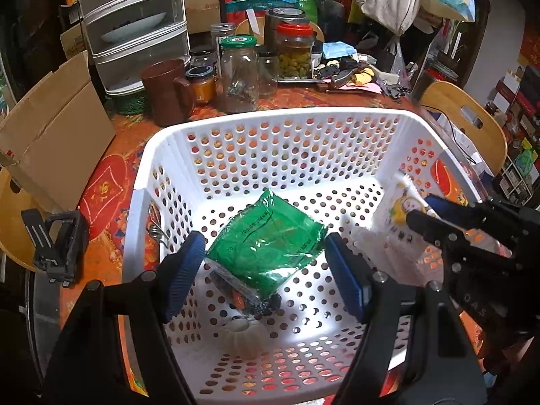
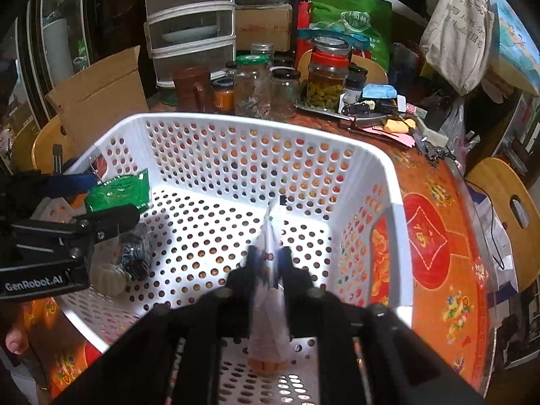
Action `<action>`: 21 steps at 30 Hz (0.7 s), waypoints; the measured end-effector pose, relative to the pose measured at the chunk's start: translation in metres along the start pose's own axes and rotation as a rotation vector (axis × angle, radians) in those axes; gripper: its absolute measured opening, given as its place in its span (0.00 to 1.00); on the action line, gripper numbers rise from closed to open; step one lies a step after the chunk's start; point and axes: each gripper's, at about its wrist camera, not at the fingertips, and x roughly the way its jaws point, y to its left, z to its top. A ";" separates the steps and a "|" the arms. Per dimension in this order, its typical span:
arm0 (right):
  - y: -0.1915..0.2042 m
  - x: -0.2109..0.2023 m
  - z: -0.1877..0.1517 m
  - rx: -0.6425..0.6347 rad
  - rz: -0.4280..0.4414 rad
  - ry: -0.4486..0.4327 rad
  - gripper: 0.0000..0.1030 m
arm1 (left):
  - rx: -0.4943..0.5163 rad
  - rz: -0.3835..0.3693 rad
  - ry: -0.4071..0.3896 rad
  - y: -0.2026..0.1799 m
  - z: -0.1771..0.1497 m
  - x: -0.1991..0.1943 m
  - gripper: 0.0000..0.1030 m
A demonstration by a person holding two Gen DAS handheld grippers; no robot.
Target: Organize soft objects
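A white perforated basket (image 1: 270, 125) stands on the table. Inside lie a green foil packet (image 1: 270, 239), a dark clear-wrapped packet (image 1: 246, 295) under it, and a white ribbed soft object (image 1: 243, 335). My left gripper (image 1: 265, 278) is open, its blue pads either side of the green packet and just above it. My right gripper (image 2: 269, 261) is shut on a white printed snack pouch (image 2: 270, 307), held over the basket's right part; it also shows in the left wrist view (image 1: 401, 216). The basket (image 2: 388, 175) and green packet (image 2: 118, 192) show in the right wrist view.
Glass jars (image 1: 239, 74), a brown mug (image 1: 168, 91), a clear drawer unit (image 1: 135, 23) and clutter stand behind the basket. A cardboard box (image 1: 50, 141) lies at the left. Wooden chairs (image 2: 506, 199) stand at the table's right edge.
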 end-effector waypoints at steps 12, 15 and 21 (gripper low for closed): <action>-0.012 -0.026 -0.001 0.028 0.032 -0.025 0.89 | 0.006 0.013 -0.037 0.000 -0.002 -0.022 0.98; -0.014 -0.040 -0.005 0.027 0.025 -0.050 0.94 | 0.004 0.014 -0.047 0.003 -0.004 -0.035 1.00; -0.014 -0.073 -0.013 0.033 0.023 -0.102 1.00 | -0.002 0.026 -0.111 0.002 -0.017 -0.081 1.00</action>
